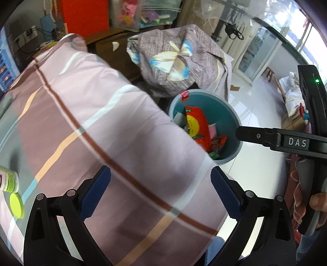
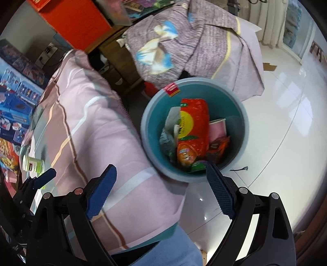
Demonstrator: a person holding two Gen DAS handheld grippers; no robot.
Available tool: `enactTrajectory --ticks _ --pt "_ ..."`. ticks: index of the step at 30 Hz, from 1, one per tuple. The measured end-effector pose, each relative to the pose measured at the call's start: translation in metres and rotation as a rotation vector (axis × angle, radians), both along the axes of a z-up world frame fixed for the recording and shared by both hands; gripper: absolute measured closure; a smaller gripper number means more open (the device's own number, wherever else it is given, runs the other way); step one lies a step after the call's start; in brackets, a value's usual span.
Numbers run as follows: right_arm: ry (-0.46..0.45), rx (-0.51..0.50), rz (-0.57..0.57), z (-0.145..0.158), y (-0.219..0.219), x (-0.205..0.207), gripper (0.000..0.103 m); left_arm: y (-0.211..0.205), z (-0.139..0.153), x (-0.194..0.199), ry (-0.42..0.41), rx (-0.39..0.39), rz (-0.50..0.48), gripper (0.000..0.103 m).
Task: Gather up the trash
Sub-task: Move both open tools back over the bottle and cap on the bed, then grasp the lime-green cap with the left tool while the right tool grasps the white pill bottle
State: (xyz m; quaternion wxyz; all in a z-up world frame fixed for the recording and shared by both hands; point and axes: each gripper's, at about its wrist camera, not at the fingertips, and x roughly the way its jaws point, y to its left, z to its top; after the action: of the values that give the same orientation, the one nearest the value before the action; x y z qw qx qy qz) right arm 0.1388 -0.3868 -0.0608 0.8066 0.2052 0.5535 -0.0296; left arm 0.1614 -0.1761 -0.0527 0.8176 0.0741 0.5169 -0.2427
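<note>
A teal trash bin (image 2: 151, 122) stands on the white floor beside the bed; it also shows in the left wrist view (image 1: 224, 106). It holds several wrappers, among them a big red-orange snack bag (image 2: 196, 122) and a pink paper cup (image 2: 217, 130). My right gripper (image 2: 161, 188) is open and empty, above the bin's near rim. My left gripper (image 1: 160, 191) is open and empty over the pink plaid bedcover (image 1: 102, 122). A green-and-white bottle (image 1: 8, 182) and its yellow-green lid (image 1: 16, 205) lie on the bed at the left; the bottle also shows in the right wrist view (image 2: 33, 163).
A chair draped with a grey patterned cloth (image 1: 179, 59) stands behind the bin. A dark wooden cabinet (image 1: 114, 53) and an orange box (image 1: 85, 18) are at the back. The right gripper's body (image 1: 286, 141) crosses the left wrist view. Glossy white floor (image 2: 276, 122) lies to the right.
</note>
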Motion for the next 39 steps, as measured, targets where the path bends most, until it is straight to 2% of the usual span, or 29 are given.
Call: enactTrajectory --ticks 7,15,24,31,34,39 --pt "-0.005 -0.030 0.063 0.009 0.047 0.003 0.018 0.048 0.000 -0.009 -0.008 -0.022 0.055 0.005" --pt "-0.011 -0.041 0.177 0.018 0.119 0.014 0.018 0.126 0.000 -0.022 -0.029 -0.031 0.159 0.005" --pt "0.020 -0.077 0.337 0.016 0.212 0.025 0.018 0.240 -0.005 -0.034 -0.065 -0.011 0.348 0.005" --pt "0.053 -0.076 0.417 0.005 0.268 0.034 0.018 0.319 -0.024 -0.026 -0.035 -0.027 0.488 0.005" --pt "0.079 -0.056 0.418 -0.004 0.281 0.043 0.018 0.329 -0.032 -0.018 -0.026 -0.022 0.492 0.005" --pt "0.115 -0.041 0.413 -0.015 0.292 0.059 0.018 0.320 -0.038 -0.002 -0.034 -0.001 0.458 0.005"
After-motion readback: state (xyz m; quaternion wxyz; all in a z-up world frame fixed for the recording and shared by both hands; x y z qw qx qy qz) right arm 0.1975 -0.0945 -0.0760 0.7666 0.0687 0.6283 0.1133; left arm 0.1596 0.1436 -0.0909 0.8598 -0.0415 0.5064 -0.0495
